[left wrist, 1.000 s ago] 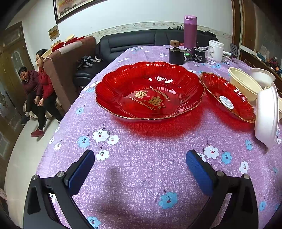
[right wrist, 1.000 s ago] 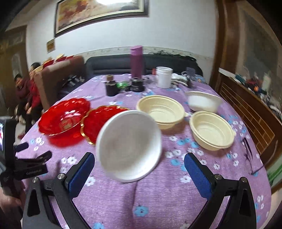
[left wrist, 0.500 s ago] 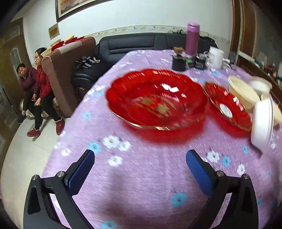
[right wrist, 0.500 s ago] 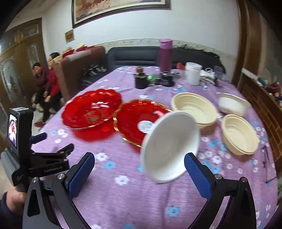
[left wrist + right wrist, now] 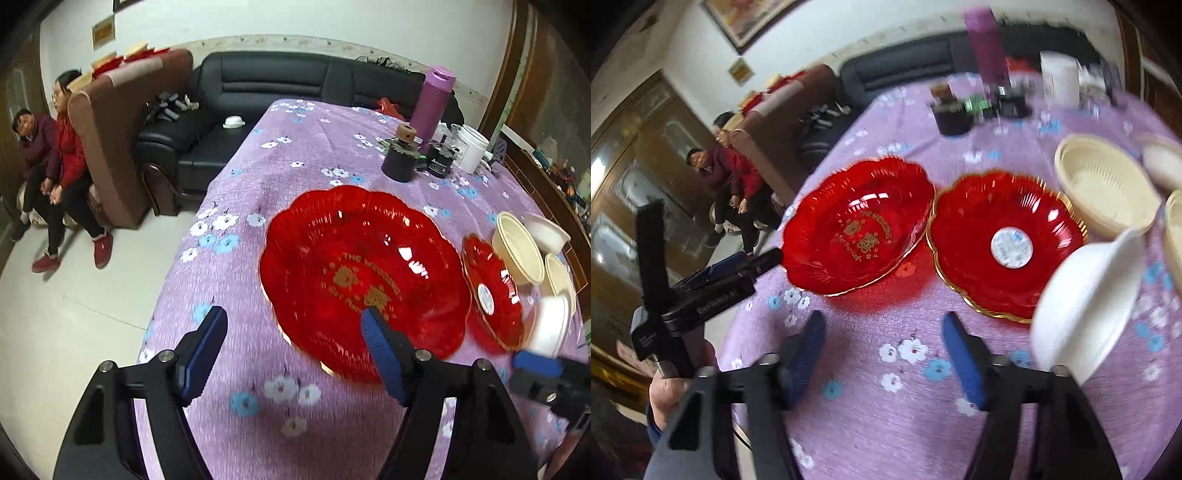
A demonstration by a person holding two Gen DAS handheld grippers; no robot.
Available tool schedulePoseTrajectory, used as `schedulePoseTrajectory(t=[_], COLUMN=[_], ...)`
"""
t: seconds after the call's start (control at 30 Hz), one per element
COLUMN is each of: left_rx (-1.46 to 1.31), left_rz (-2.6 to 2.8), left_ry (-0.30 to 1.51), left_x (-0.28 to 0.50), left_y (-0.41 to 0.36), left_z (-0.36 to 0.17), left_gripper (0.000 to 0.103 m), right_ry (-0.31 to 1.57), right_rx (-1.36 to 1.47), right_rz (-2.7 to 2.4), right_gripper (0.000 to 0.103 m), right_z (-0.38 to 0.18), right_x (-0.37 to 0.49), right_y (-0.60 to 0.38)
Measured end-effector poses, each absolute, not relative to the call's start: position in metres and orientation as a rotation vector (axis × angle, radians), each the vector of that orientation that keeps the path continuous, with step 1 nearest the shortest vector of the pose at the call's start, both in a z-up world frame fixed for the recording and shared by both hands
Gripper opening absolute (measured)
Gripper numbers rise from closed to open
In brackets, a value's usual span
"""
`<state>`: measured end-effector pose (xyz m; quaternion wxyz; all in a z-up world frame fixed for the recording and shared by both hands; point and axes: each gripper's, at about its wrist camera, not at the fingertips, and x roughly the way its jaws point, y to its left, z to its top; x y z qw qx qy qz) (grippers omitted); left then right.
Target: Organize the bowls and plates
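Observation:
A large red plate (image 5: 364,275) with gold lettering lies on the purple flowered tablecloth (image 5: 295,173). It also shows in the right wrist view (image 5: 858,225). A smaller red plate (image 5: 493,293) with a white sticker lies right of it (image 5: 1006,243). A white bowl (image 5: 1086,301) stands tilted on its edge beside that plate (image 5: 550,321). Cream bowls (image 5: 1106,190) and another white bowl (image 5: 546,232) sit further right. My left gripper (image 5: 293,349) is open at the large plate's near edge. My right gripper (image 5: 882,356) is open and empty over the cloth, left of the tilted bowl.
A purple flask (image 5: 432,101), a dark jar (image 5: 399,162) and a white tub (image 5: 472,147) stand at the table's far end. A black sofa (image 5: 258,96) and brown armchair (image 5: 110,147) lie beyond. Two people (image 5: 55,147) sit at left. The table's left edge drops to the floor.
Both grippers have swung left. The left one has risen and moved up to the large red plate. The white bowl has shifted from the middle to the right of the right wrist view.

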<state>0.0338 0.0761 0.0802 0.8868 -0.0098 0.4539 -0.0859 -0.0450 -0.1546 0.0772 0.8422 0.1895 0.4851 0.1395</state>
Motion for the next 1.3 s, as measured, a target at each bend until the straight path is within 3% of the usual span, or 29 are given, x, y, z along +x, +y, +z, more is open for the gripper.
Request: schedulePoseTrajectory(t=[0.3,0.47,0.63,0.83,1.3], left_rx=[-0.002,0.015,0.002,0.011,-0.015], left_rz=[-0.180,-0.178,-0.184,-0.191,-0.162], left_ry=[0.989,1.030,1.039,1.019,0.994], left_x=[0.090,0.113,0.123,0.118,0.061], left_y=[0.074,0.069,0.070,0.071,0.090], left_z=[0.074,0.057,0.050,0.047,0.049], left_gripper=[0.038,0.028,0.026,0.025,0.025], right_ry=[1.069,1.091,1.091,1.079,1.062], right_rx=[0.491,0.487,0.472,0.427,0.351], right_rz=[0.210,0.178,0.160,0.157,0.205], right_gripper=[0.060,0.039,0.034,0.021,0.020], right_z=[0.061,0.043,0.038,0.034,0.038], right_x=[-0.010,0.003,0.011,0.018,-0.007], right_y=[-0.147,-0.141,-0.138,-0.129,-0.123])
